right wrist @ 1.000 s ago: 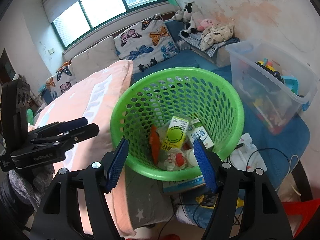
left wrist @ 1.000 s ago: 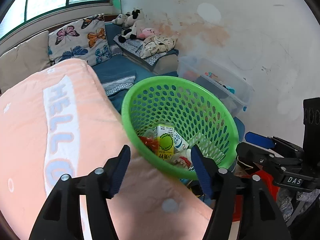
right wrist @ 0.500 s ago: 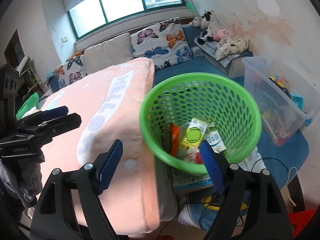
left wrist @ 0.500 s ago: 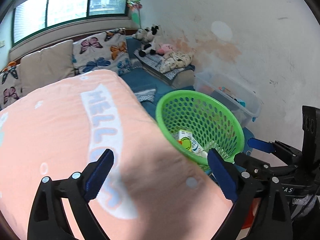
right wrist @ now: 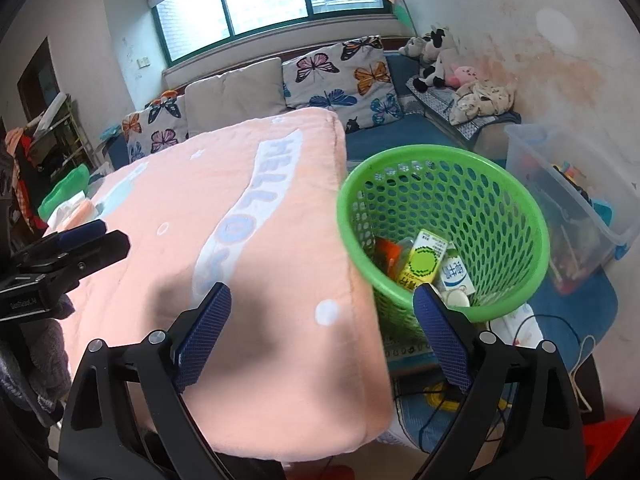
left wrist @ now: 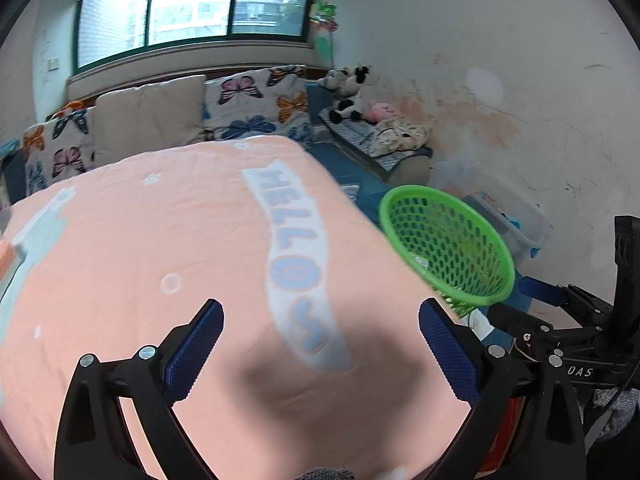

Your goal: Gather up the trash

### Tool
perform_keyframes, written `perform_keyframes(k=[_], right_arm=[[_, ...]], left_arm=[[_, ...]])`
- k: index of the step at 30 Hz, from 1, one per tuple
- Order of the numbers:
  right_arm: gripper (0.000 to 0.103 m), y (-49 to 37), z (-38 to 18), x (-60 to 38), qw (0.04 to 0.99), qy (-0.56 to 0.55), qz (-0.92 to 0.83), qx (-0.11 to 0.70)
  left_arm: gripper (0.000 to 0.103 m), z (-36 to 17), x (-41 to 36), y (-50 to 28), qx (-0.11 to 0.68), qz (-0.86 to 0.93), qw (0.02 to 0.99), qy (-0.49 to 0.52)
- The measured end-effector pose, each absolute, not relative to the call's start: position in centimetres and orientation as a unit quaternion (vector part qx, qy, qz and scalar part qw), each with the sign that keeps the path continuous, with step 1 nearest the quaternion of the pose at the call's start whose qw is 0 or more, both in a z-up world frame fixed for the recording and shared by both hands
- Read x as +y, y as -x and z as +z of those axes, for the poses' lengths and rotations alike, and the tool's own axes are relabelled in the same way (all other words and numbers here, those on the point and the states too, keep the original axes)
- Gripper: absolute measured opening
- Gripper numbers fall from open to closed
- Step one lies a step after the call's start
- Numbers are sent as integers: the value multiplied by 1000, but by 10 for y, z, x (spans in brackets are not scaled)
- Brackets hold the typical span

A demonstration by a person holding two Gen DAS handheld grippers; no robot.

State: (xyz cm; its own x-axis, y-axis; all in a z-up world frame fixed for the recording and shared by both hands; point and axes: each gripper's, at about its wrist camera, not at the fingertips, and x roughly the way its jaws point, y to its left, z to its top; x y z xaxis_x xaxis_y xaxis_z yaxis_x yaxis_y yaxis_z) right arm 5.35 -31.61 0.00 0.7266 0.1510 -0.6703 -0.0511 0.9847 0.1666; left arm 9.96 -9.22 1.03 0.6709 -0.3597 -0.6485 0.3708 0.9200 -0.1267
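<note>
A green perforated trash basket (right wrist: 516, 200) stands at the right edge of the pink bed; it also shows in the left wrist view (left wrist: 448, 248). Inside it lie a yellow-green drink carton (right wrist: 424, 260), a white-blue carton (right wrist: 454, 276) and an orange wrapper (right wrist: 386, 250). My left gripper (left wrist: 320, 344) is open and empty over the pink HELLO blanket (left wrist: 180, 260). My right gripper (right wrist: 322, 328) is open and empty over the blanket's right edge, its right finger in front of the basket. Each gripper shows in the other's view: the right gripper (left wrist: 560, 312), the left gripper (right wrist: 72, 248).
A clear plastic bin of toys (right wrist: 568, 192) stands right of the basket by the stained wall. Butterfly pillows (right wrist: 344, 72) and plush toys (right wrist: 436, 60) lie at the back. Cables and papers (right wrist: 440, 392) lie on the blue floor mat below the basket.
Both grippers have pulled back and swung left, away from the basket and over the pink blanket. The basket now sits at the right in both views. Both stay open and empty.
</note>
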Motion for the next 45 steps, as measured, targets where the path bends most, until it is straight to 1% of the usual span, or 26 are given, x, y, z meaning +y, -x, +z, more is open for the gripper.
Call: perform_keyframes(k=[14,17,21,45], right_arm=[[95,-39,-5,-284,923,-74,84,368],[97,-35,-3,-279,925,-69,92,363],[98,-33,-2,-273,926,-65,102,359],[99,-32,1,-262,927,-52,115,353]], left_arm=[[95,4,-42,-73,350,-135,927,15],[95,3,-35,-68,347,-117,930,19],[95,2,-31,-65,346,-102,933,18],[95,4,-19,-57,341,-79,937,20]])
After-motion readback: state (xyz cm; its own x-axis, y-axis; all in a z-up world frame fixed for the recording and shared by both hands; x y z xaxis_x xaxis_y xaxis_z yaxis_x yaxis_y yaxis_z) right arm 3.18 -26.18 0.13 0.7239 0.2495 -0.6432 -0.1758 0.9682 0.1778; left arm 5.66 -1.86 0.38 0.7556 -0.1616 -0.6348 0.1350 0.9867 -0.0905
